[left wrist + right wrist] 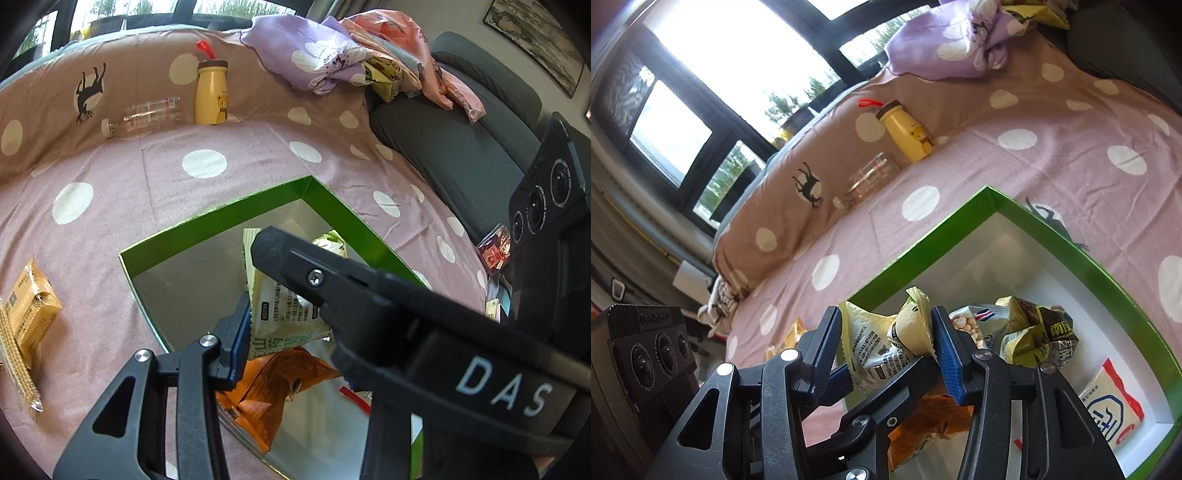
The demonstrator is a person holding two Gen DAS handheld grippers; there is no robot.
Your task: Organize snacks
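An open green box (221,214) (923,251) lies on the pink dotted bedspread with several snack packets in it. Over the box my left gripper (284,317) is shut on a pale cream packet (280,306); only its left blue pad (238,332) shows. A finger (295,258) of the right gripper crosses in front and hides the other pad. My right gripper (886,332) is shut on a crumpled cream-yellow packet (908,332). Whether both hold the same packet, I cannot tell. Below lie an orange packet (273,387) (931,413), a dark crumpled one (1034,332) and a white one (1108,398).
A yellow packet (33,310) and a wafer pack (14,354) lie on the bedspread left of the box; a red packet (495,251) lies to its right. A yellow bottle (211,92) (908,133) and a clear bottle (144,116) (868,181) rest against the bolster. Clothes (332,55) are piled at the back.
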